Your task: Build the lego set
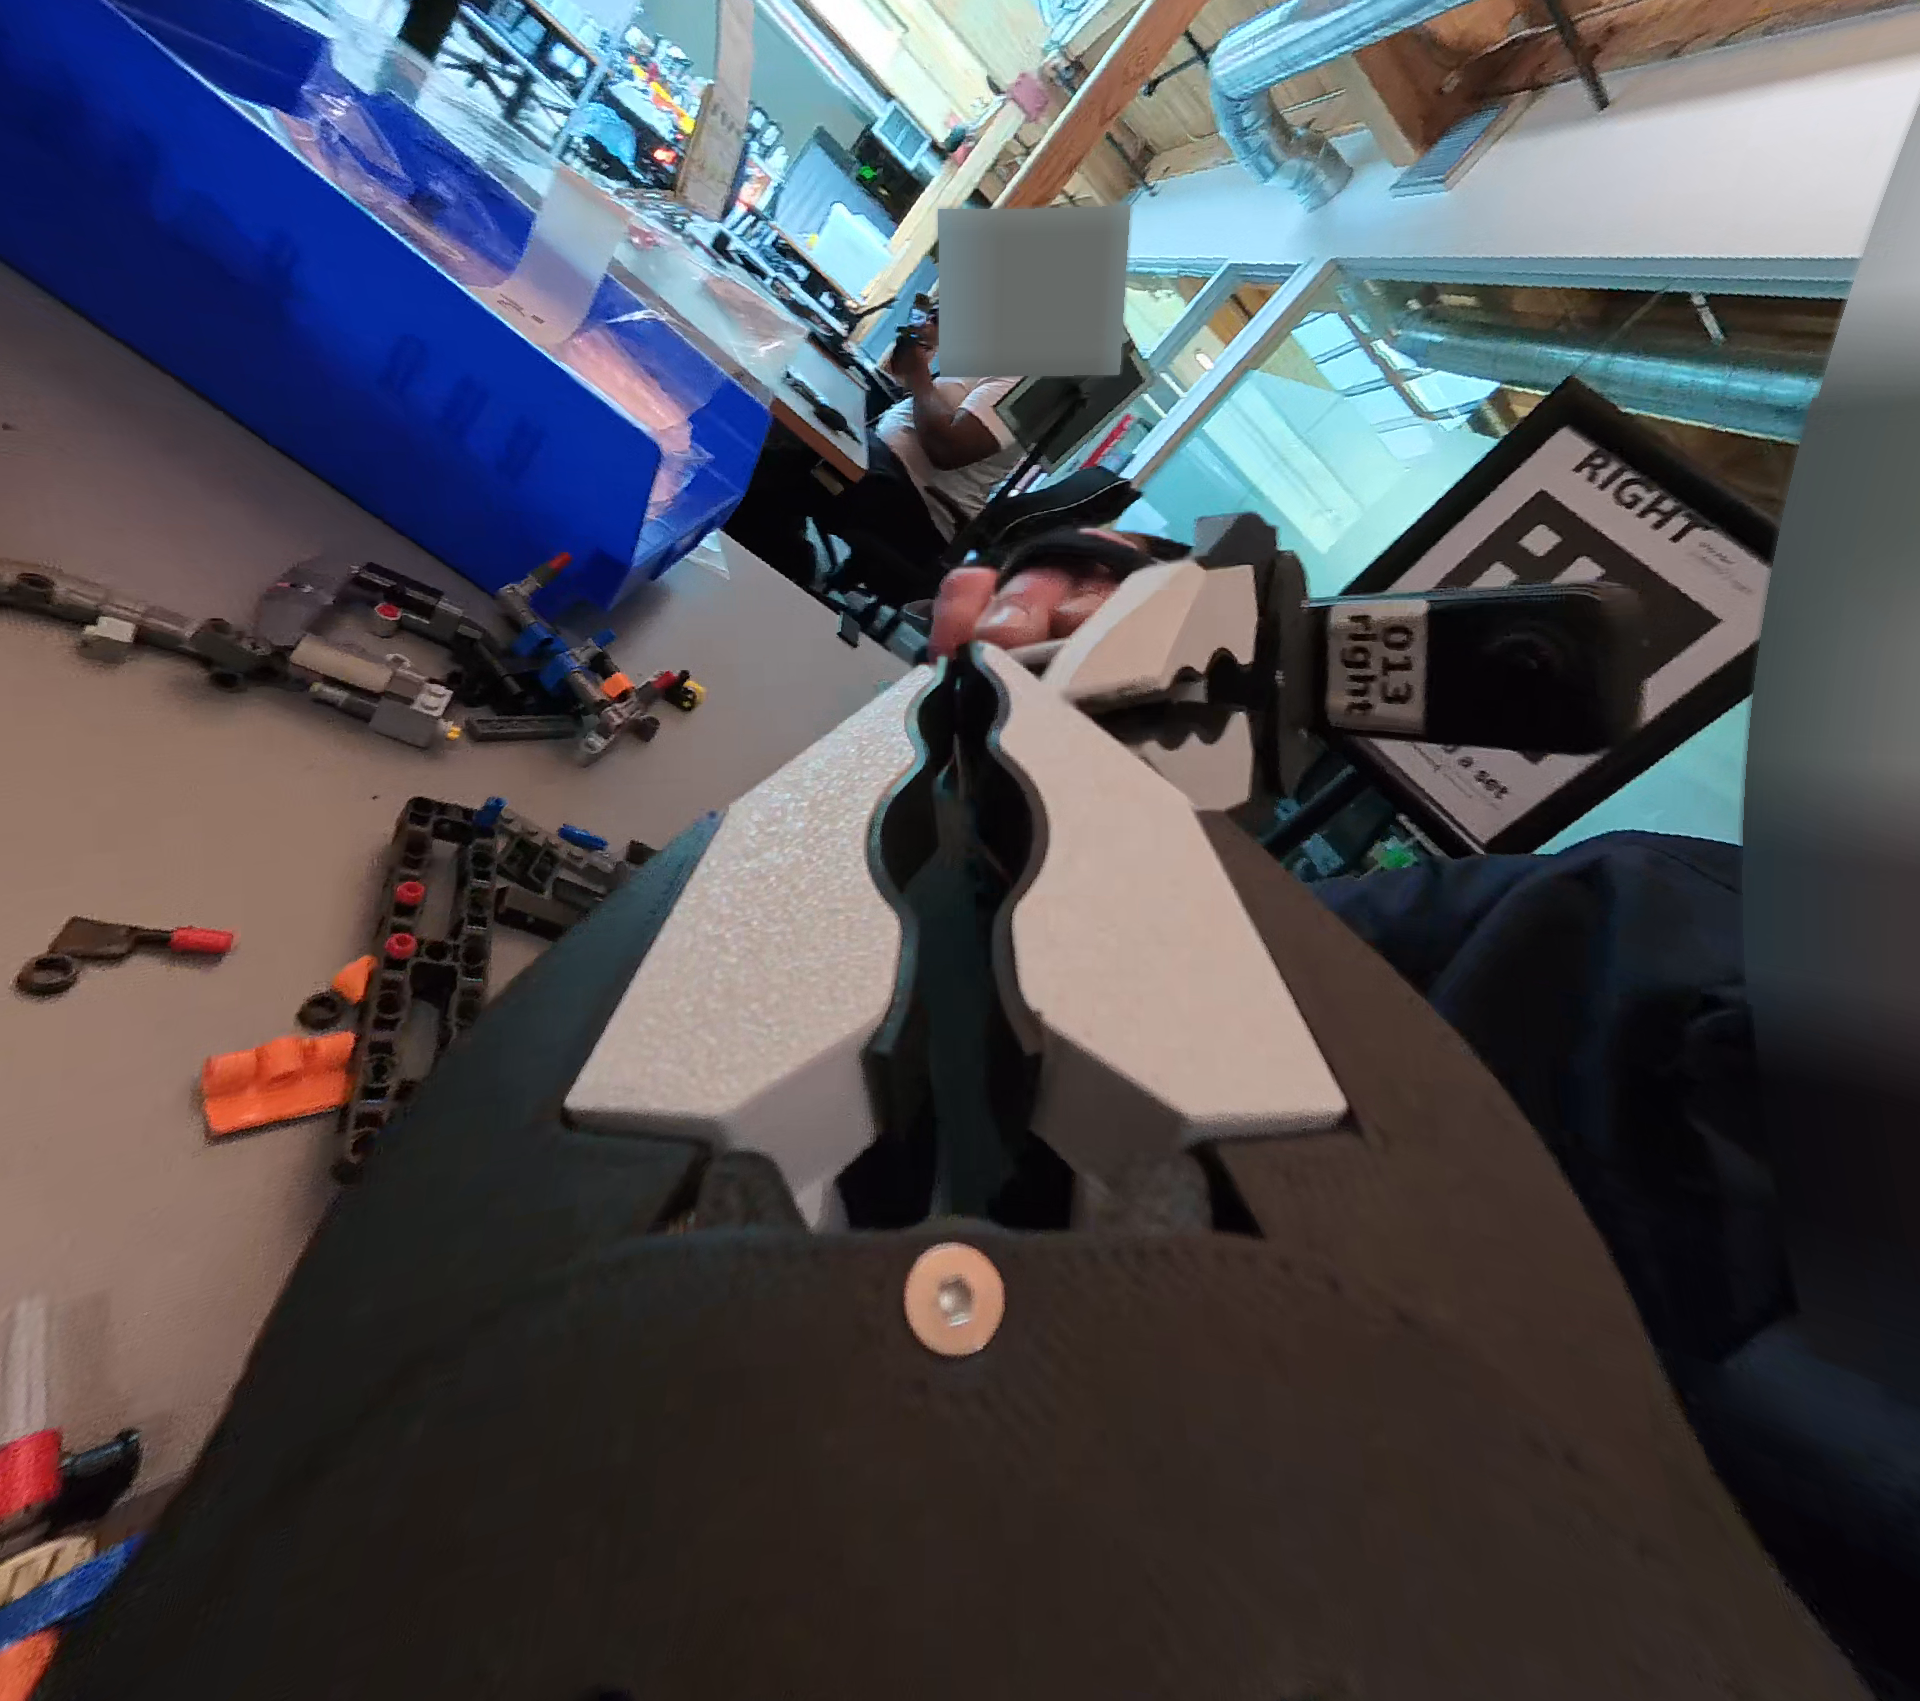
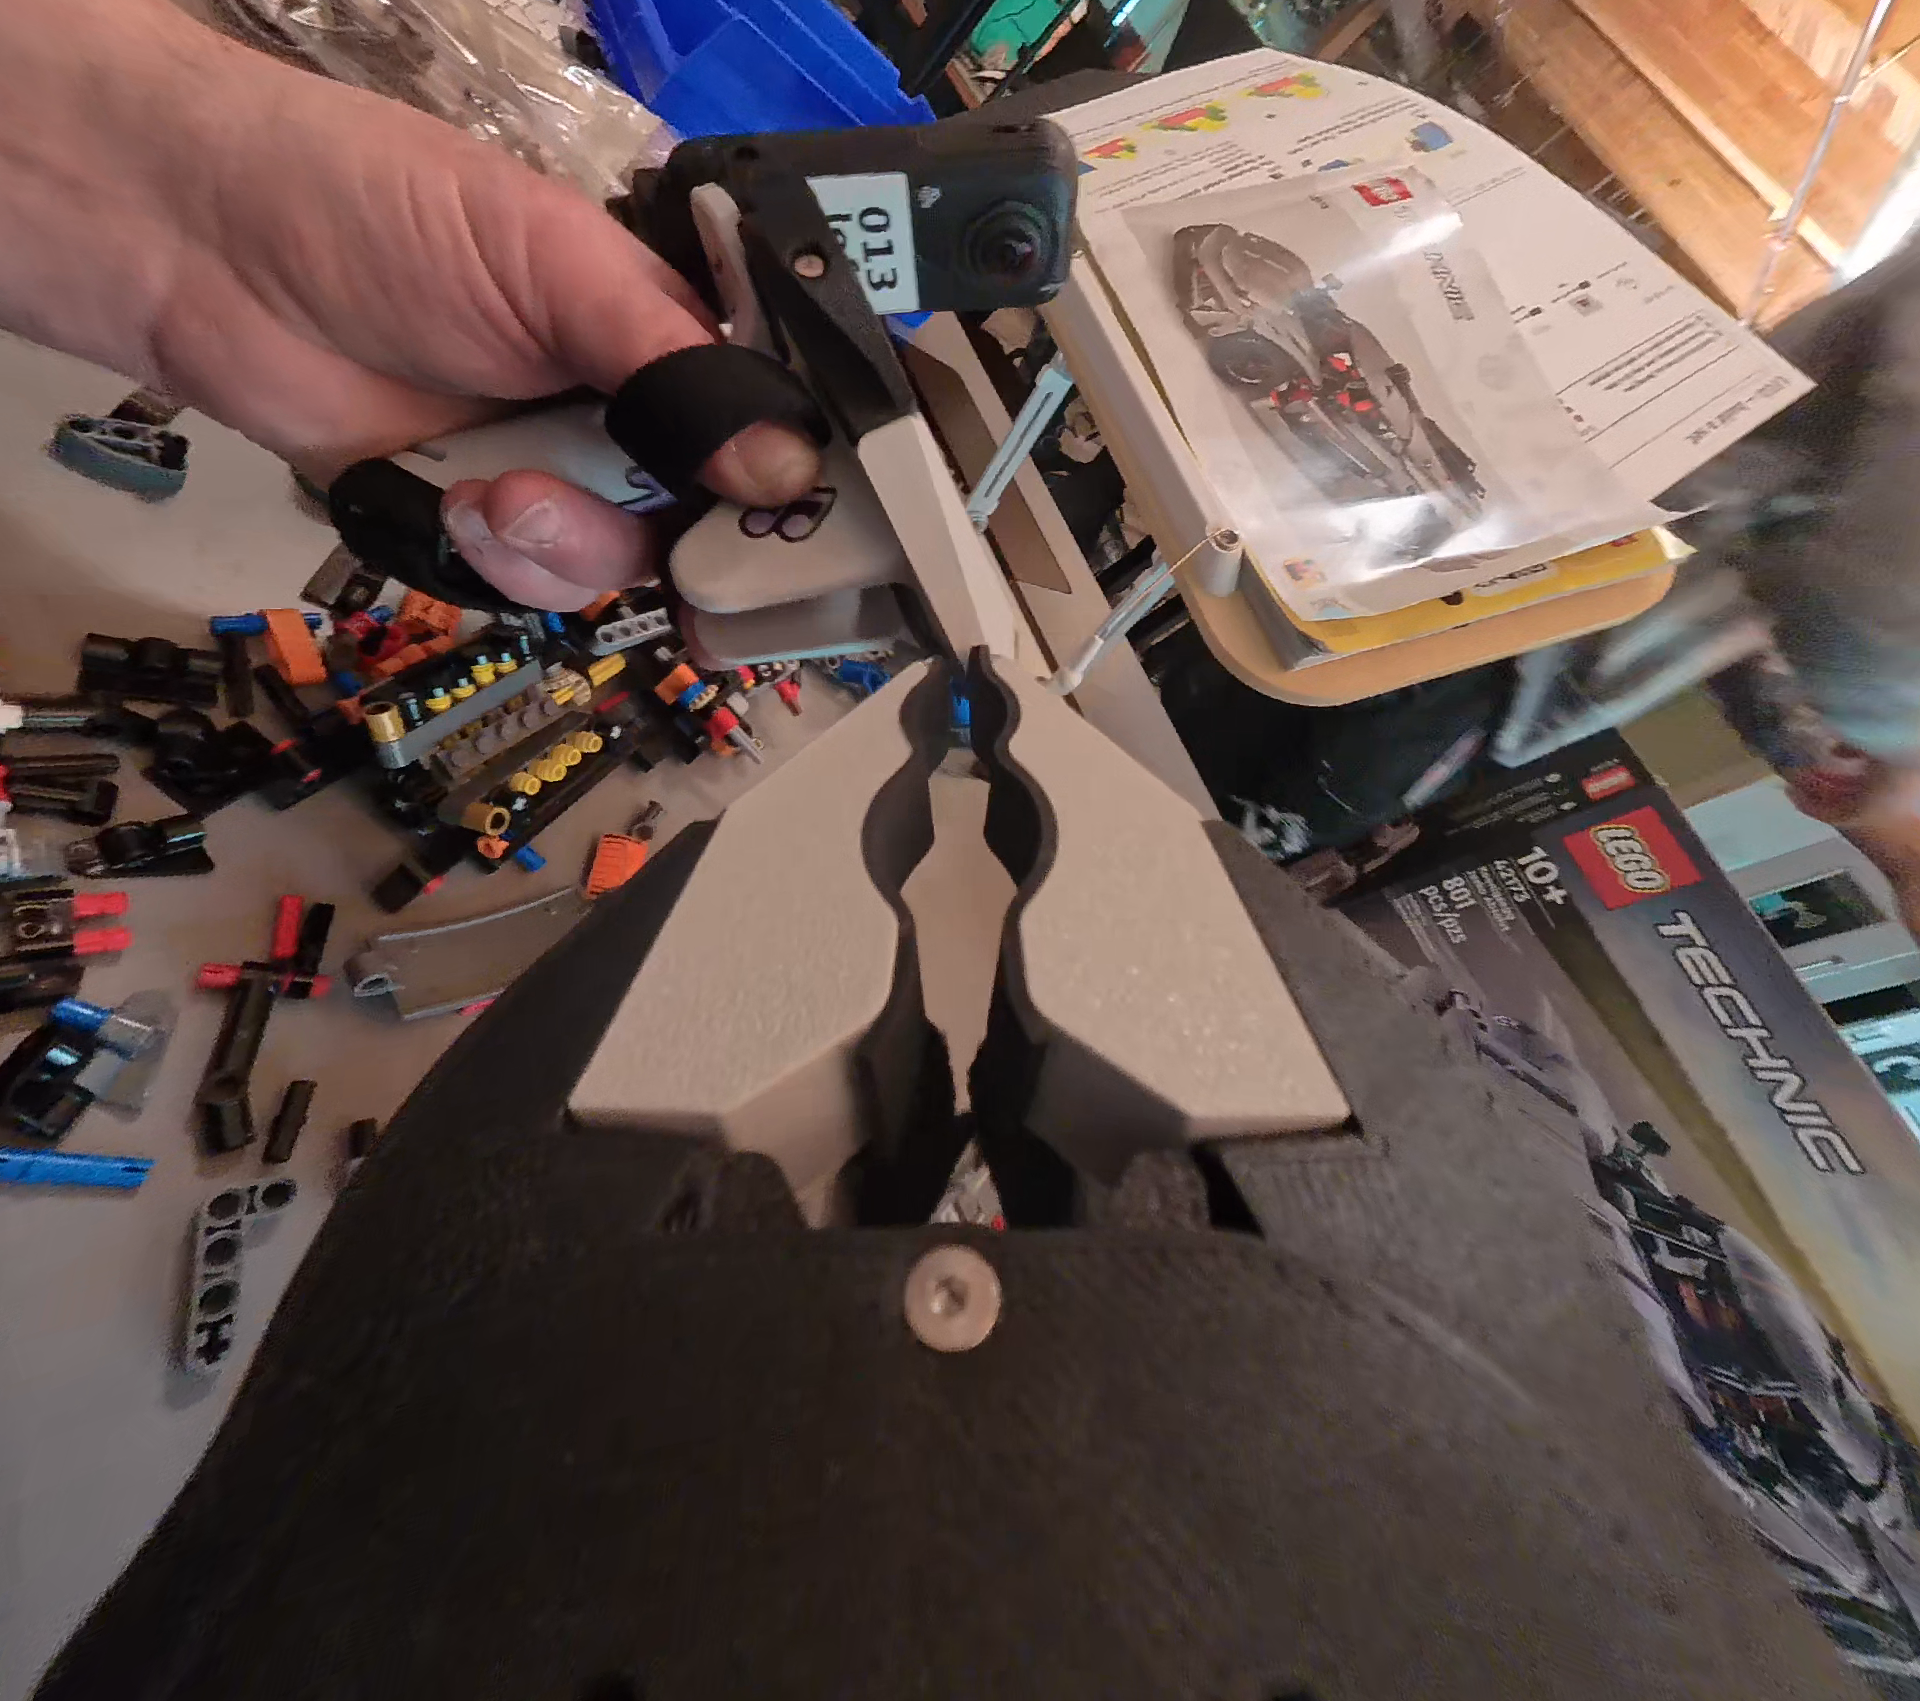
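Observation:
My left gripper point(image 1: 961, 664) is shut on a thin dark lego piece point(image 1: 951, 830) that runs along the gap between its fingers. It is held above the grey table point(image 1: 208, 820). My right gripper point(image 2: 961, 669) is nearly shut, with a small blue lego piece point(image 2: 961, 704) at its tips. The two grippers meet tip to tip. The right one shows in the left wrist view point(image 1: 1143, 643) and the left one in the right wrist view point(image 2: 790, 602), each held by a hand. Part-built lego assemblies lie on the table: a grey-black one point(image 1: 364, 654) and a black frame point(image 1: 457, 903).
Loose lego pieces point(image 2: 488, 737) are scattered over the table, with an orange piece point(image 1: 275, 1080) and a grey curved panel point(image 2: 457, 955). A blue bin point(image 1: 364, 280) stands behind. An instruction booklet point(image 2: 1351, 363) rests on a stand, with the lego box point(image 2: 1714, 1028) below. A person sits in the background. My left and right fingertips are right by each other. Left tips and right tips are each some 15 centimetres from the grey curved panel point(image 2: 457, 955).

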The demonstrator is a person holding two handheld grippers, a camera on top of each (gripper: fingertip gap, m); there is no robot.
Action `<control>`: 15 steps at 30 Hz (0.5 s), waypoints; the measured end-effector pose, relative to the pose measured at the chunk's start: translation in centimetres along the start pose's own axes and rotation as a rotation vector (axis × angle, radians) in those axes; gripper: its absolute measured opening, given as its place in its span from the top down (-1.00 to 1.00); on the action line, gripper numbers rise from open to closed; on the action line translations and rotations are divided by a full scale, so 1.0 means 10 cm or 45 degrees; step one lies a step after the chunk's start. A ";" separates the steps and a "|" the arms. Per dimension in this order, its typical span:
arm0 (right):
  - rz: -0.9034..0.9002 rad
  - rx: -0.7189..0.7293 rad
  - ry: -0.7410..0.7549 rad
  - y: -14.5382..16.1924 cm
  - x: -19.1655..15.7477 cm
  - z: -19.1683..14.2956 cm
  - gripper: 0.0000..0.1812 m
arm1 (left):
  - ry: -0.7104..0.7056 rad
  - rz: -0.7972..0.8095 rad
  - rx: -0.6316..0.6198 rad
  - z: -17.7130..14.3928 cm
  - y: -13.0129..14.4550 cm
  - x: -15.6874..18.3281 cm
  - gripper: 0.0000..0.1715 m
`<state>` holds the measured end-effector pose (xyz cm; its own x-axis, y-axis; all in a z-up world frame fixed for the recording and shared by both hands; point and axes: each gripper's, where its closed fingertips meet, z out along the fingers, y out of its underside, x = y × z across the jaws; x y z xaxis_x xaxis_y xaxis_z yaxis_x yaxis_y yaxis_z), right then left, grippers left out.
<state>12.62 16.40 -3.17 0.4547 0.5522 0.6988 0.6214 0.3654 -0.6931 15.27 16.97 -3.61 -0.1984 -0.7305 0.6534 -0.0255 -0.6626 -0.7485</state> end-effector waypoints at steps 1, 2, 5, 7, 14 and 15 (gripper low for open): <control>0.002 -0.007 -0.012 -0.01 -0.04 0.02 1.00 | -0.011 0.007 -0.001 0.01 0.00 -0.01 1.00; -0.005 -0.013 -0.026 -0.02 -0.08 0.04 1.00 | -0.004 0.001 0.009 0.01 -0.02 -0.01 1.00; 0.066 0.157 -0.171 -0.37 -0.32 0.01 1.00 | -0.157 -0.016 0.003 -0.05 -0.01 -0.28 1.00; 0.029 0.097 -0.122 -0.28 -0.26 0.06 1.00 | -0.139 -0.003 0.026 -0.05 -0.02 -0.26 1.00; 0.086 0.106 -0.017 0.00 0.09 -0.04 0.96 | -0.020 -0.053 0.091 -0.07 -0.11 -0.14 1.00; 0.078 0.109 -0.019 -0.01 0.07 -0.03 0.93 | -0.001 -0.059 0.087 -0.05 -0.10 -0.11 1.00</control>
<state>13.06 16.56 -2.52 0.4804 0.5862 0.6524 0.5357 0.3929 -0.7474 15.00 18.58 -3.64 -0.1981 -0.6990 0.6871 0.0321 -0.7053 -0.7082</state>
